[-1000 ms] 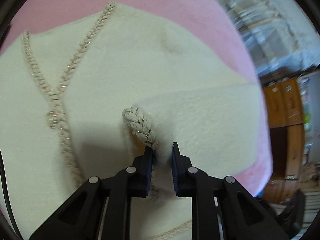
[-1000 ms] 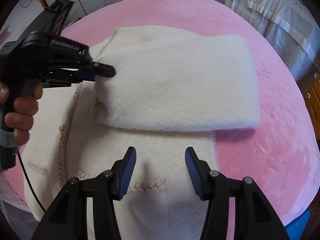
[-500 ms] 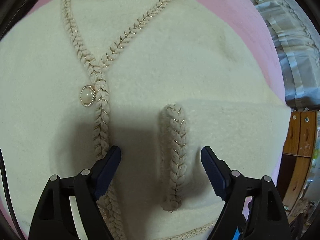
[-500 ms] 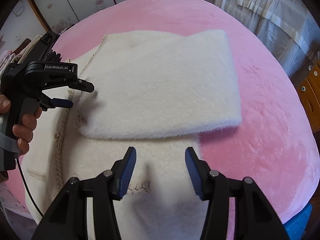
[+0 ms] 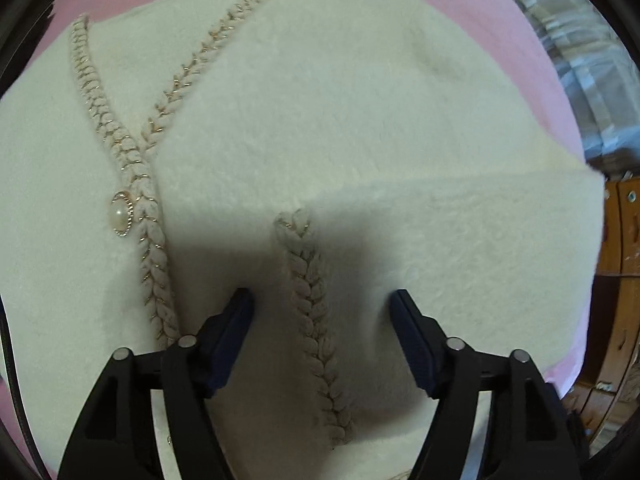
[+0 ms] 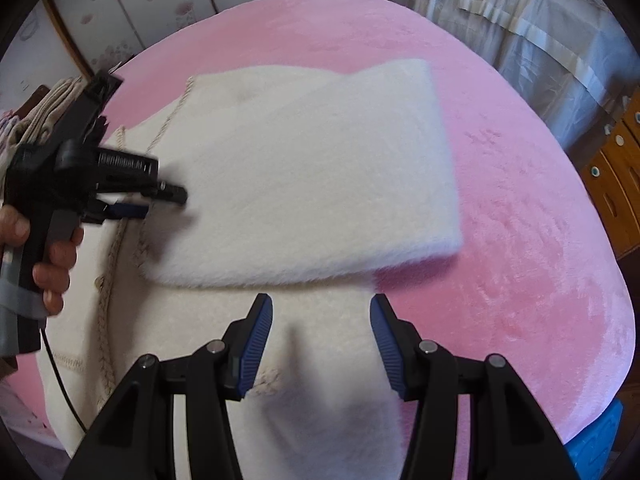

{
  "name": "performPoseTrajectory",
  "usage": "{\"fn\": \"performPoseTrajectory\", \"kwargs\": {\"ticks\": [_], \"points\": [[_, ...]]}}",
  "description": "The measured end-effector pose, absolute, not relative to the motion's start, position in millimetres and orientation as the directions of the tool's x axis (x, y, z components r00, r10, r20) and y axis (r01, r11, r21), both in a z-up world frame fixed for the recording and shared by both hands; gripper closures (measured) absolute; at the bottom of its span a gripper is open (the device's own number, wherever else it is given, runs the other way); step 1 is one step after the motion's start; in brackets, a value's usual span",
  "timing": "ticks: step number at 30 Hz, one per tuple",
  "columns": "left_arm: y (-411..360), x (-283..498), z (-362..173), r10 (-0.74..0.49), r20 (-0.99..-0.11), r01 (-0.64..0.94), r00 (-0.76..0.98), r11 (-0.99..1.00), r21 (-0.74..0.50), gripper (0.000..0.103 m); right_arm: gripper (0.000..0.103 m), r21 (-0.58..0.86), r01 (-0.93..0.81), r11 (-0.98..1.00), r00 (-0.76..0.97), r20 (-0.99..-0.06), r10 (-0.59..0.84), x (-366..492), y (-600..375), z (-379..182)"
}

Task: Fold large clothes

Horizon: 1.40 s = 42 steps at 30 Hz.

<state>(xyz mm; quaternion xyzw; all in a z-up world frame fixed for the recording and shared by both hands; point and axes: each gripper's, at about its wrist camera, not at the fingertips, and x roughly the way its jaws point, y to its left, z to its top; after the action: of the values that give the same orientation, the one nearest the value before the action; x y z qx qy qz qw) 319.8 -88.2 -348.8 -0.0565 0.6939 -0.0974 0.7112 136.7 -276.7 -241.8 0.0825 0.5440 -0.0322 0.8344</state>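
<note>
A cream fluffy cardigan [image 6: 224, 360] with braided trim lies front-up on the pink bed cover [image 6: 520, 240]. One sleeve [image 6: 320, 184] is folded flat across its chest. In the left wrist view the sleeve's braided cuff [image 5: 308, 280] lies between the jaws of my left gripper [image 5: 322, 312], which are closing; the pads stand apart from it on either side. A pearl button [image 5: 121, 214] sits on the front trim to the left. From the right wrist view the left gripper [image 6: 160, 203] is at the sleeve's left end. My right gripper [image 6: 321, 312] hovers open over the cardigan's lower part, holding nothing.
A hand [image 6: 52, 256] grips the left tool's handle. Wooden drawers [image 6: 616, 168] stand right of the bed, pale curtains [image 6: 520, 40] behind it, flowered wardrobe doors [image 6: 140, 8] at the back left. Piled cloth [image 6: 48, 108] lies at the left, a blue item [image 6: 600, 440] at the lower right.
The left gripper let go of the sleeve cuff and opened wide. The cuff now lies flat on the cardigan's front, and the gripper has sunk closer to it. The right gripper stayed in place.
</note>
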Motion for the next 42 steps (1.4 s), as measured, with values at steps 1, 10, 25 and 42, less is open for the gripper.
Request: {"fn": "performPoseTrajectory", "kwargs": {"ticks": [1, 10, 25, 42], "points": [[-93.7, 319.6, -348.6, -0.194, -0.981, 0.075, 0.014, 0.978, -0.192, 0.029, 0.052, 0.099, 0.163, 0.982, 0.408, -0.913, 0.024, 137.6, -281.7, -241.2], [-88.0, 317.3, -299.1, -0.303, -0.948, -0.007, 0.097, 0.952, -0.305, 0.09, 0.052, 0.08, 0.241, 0.967, 0.394, -0.919, -0.022, 135.2, -304.3, -246.9], [17.6, 331.8, -157.2, -0.228, -0.862, -0.132, 0.452, 0.939, -0.317, 0.09, 0.052, 0.069, 0.186, 0.98, 0.452, -0.892, -0.023, 192.4, -284.5, -269.8], [89.1, 305.0, -284.1, -0.118, -0.944, -0.297, 0.31, 0.931, -0.213, 0.089, 0.093, -0.074, 0.122, 0.99, 0.418, -0.901, -0.119, 208.2, -253.9, -282.4]]}}
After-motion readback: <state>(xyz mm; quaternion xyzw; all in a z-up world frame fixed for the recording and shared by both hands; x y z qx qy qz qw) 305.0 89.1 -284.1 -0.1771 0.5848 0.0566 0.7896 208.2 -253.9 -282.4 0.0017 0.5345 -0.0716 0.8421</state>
